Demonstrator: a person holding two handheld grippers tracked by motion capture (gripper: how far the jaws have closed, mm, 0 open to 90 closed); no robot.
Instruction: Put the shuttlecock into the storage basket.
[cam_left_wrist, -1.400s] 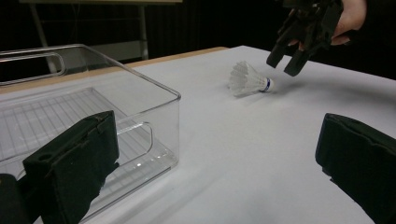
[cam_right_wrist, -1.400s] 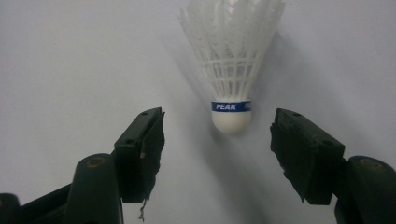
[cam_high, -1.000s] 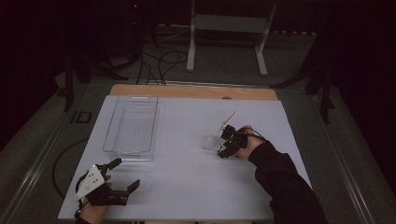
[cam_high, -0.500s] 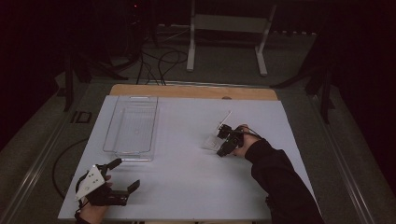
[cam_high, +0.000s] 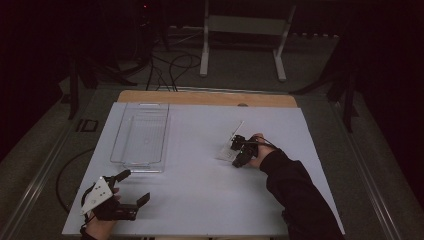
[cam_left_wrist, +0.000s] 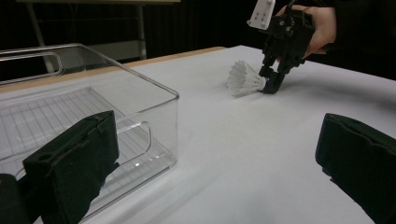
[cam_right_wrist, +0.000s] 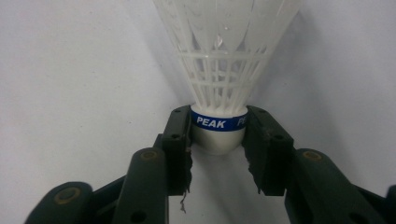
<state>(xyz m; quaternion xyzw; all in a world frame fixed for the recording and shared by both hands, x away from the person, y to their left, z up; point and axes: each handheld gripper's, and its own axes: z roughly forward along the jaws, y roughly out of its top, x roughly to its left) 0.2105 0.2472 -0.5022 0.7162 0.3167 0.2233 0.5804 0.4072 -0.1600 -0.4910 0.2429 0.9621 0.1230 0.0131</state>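
shuttlecock (cam_right_wrist: 219, 93) base pinched between right tongs (cam_right_wrist: 218, 140) on table (cam_high: 200, 190).

White plastic shuttlecock (cam_right_wrist: 219, 70) lies on its side on my white table (cam_high: 200, 200), right of centre. Blue "PEAK" band round its cork. Clear bin (cam_high: 140, 137) upright, well apart to the left.
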